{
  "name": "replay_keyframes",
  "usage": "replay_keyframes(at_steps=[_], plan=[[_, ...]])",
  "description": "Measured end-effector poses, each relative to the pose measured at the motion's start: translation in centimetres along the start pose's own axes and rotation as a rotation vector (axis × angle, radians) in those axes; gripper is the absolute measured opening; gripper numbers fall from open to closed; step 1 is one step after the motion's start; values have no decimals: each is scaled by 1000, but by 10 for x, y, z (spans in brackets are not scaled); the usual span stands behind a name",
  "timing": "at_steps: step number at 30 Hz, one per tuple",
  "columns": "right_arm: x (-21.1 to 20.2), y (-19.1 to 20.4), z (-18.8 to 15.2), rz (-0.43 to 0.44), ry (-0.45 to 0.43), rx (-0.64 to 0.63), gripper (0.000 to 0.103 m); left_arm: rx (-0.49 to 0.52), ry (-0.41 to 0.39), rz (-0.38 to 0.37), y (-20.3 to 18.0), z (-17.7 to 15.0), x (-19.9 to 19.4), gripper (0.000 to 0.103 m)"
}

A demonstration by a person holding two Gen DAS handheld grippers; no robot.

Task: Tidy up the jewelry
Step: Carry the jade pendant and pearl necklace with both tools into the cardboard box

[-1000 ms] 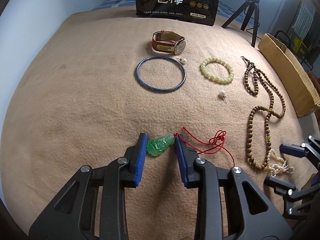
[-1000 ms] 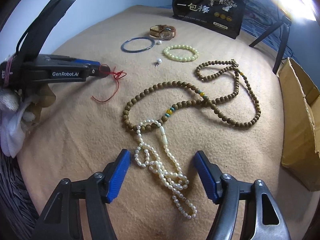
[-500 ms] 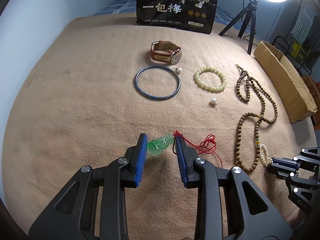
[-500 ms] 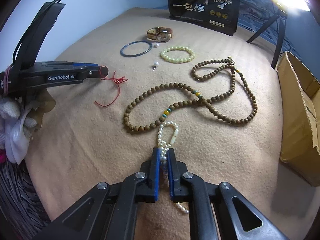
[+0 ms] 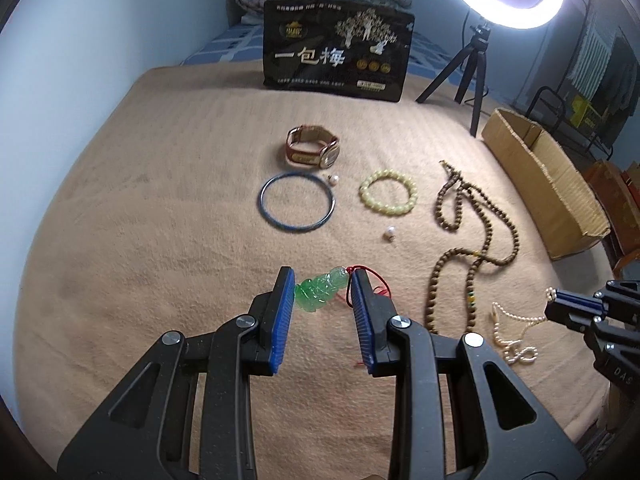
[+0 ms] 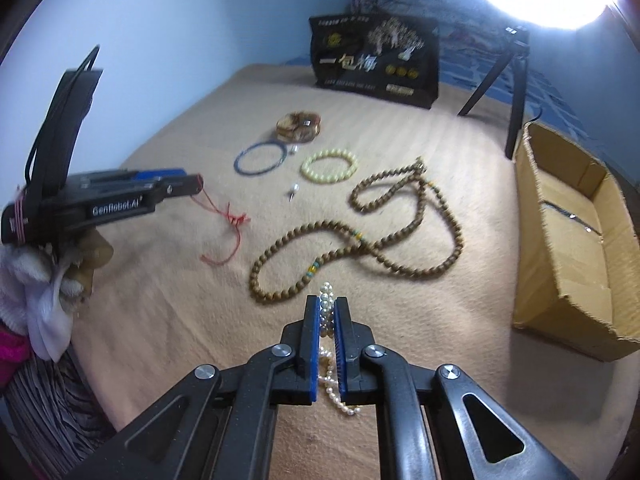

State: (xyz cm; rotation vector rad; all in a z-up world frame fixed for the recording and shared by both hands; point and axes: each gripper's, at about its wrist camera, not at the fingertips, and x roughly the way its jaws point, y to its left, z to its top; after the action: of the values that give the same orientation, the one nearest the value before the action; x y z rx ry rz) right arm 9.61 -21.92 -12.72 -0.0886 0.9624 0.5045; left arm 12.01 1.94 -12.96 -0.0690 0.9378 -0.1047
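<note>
pendant [image 5: 320,289] lies crosswise in left tongs [image 5: 322,284] | cord end rightward

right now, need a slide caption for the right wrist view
Right gripper shut on white pearl necklace, brown wooden bead strand behind on tan blanket.

The right claw [image 6: 327,322], open a second ago around the pearl necklace [image 6: 329,364] lying loose on the bed [image 6: 168,304], now has its blue pads clamped on the strand. The pearls are drawn up off the blanket and hang from the pads, with only the lower loops trailing below. The left claw [image 5: 322,294] is higher than before with the green pendant [image 5: 320,290] between its pads, and the pendant's red cord [image 6: 226,222] is pulled up after it, so less of it lies on the bed.
</note>
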Motion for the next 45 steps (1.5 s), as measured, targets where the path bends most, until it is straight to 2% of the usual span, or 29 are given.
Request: replay_keyframes(at_steps=[14, 28, 45], plan=[[-55, -22, 11, -23, -145, 68, 4, 39, -63, -69, -38, 11, -32, 29], [-119, -55, 36, -55, -305, 157, 4, 91, -139, -177, -101, 38, -65, 29], [-164, -117, 44, -168, -422, 261, 4, 159, -165, -299, -187, 81, -67, 29]])
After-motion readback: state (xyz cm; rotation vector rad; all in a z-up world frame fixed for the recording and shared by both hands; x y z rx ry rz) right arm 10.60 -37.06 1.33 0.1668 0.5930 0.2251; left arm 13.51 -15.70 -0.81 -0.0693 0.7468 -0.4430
